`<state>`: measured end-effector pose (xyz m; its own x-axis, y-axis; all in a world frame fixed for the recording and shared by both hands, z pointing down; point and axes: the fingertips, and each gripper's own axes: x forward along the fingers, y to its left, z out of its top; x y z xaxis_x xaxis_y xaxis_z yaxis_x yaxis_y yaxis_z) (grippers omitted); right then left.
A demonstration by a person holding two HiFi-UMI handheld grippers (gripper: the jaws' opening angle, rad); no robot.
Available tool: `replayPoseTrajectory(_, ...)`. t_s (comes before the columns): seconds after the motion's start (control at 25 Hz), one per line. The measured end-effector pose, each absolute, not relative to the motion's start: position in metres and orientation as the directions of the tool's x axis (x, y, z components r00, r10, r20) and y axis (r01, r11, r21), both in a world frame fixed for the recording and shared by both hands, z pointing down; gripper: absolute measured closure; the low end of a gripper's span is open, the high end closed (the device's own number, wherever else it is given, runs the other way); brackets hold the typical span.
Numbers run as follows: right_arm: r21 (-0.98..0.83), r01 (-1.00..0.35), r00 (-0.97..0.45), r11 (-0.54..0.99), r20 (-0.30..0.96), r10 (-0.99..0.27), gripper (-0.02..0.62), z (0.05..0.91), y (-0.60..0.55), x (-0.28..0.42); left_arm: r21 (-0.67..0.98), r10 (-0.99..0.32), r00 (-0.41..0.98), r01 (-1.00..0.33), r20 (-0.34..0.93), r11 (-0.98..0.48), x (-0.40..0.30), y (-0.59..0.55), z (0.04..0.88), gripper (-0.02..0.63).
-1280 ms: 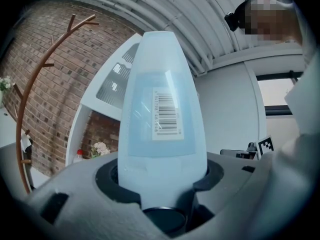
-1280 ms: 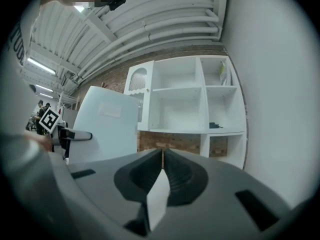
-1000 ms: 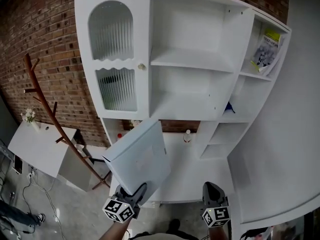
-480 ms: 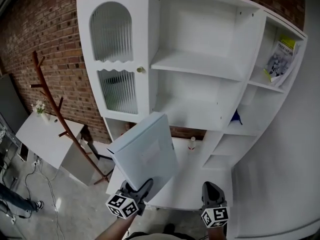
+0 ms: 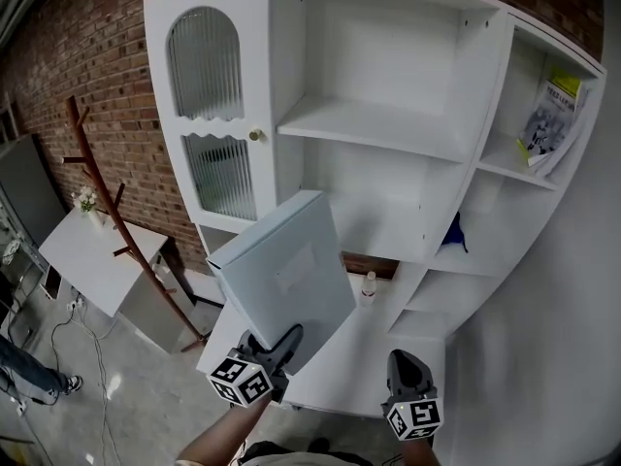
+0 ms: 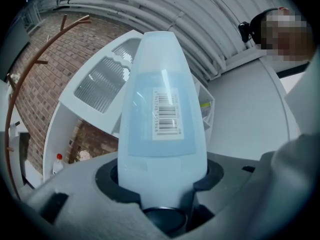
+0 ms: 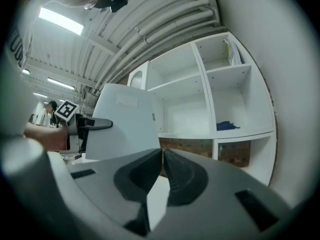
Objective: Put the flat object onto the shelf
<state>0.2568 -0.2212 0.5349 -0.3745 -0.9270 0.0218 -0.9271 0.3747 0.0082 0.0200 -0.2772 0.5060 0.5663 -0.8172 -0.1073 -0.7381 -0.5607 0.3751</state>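
A flat pale-blue box (image 5: 283,275) with a white label is held up in front of the white shelf unit (image 5: 388,129). My left gripper (image 5: 274,350) is shut on the box's lower corner, and the box tilts up toward the open middle shelves. In the left gripper view the box (image 6: 162,119) fills the middle, barcode label facing the camera, with both jaws pressed on its sides. My right gripper (image 5: 406,372) is shut and empty, low at the right, in front of the counter (image 5: 383,348). The right gripper view shows the box (image 7: 125,124) at the left of the shelves (image 7: 200,99).
The unit has a ribbed glass door (image 5: 209,115) at the left, a booklet (image 5: 548,119) in the top right cubby and a blue cloth (image 5: 454,231) below it. A small red-capped bottle (image 5: 368,285) stands on the counter. A wooden coat stand (image 5: 112,212) and white table (image 5: 87,260) are at the left.
The view has drawn closer to the shelf unit. The box in my left gripper has risen a little toward the middle shelves. My right gripper stays low and shut.
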Motion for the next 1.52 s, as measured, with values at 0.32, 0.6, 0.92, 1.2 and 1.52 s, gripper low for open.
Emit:
replayPoseTrajectory(0.32, 0.015, -0.914, -0.406, 0.406, 0.003, -0.914, 0.565, 0.525, -0.232, 0.264, 0.41, -0.82, 0.556, -0.723, -0.135, -0.557, 0.039, -0.301, 0.48, 0.339)
replayPoseTrajectory(0.6, 0.018, -0.914, -0.406, 0.406, -0.015, -0.914, 0.565, 0.521, -0.242, 0.256, 0.418, -0.814, 0.561, -0.709, -0.153, -0.568, 0.052, -0.322, 0.463, 0.339)
replayPoseTrajectory(0.92, 0.039, -0.935, -0.354, 0.353, -0.029, -0.935, 0.565, 0.503, -0.256, 0.262, 0.507, -0.813, 0.54, -0.649, -0.22, -0.568, 0.049, -0.349, 0.448, 0.339)
replayPoseTrajectory(1.2, 0.064, -0.939, -0.34, 0.337, -0.037, -0.94, 0.565, 0.495, -0.271, 0.259, 0.57, -0.822, 0.521, -0.613, -0.229, -0.547, 0.057, -0.373, 0.45, 0.339)
replayPoseTrajectory(1.52, 0.081, -0.942, -0.329, 0.325, -0.046, -0.943, 0.565, 0.486, -0.288, 0.258, 0.593, -0.828, 0.515, -0.603, -0.223, -0.534, 0.067, -0.404, 0.445, 0.339)
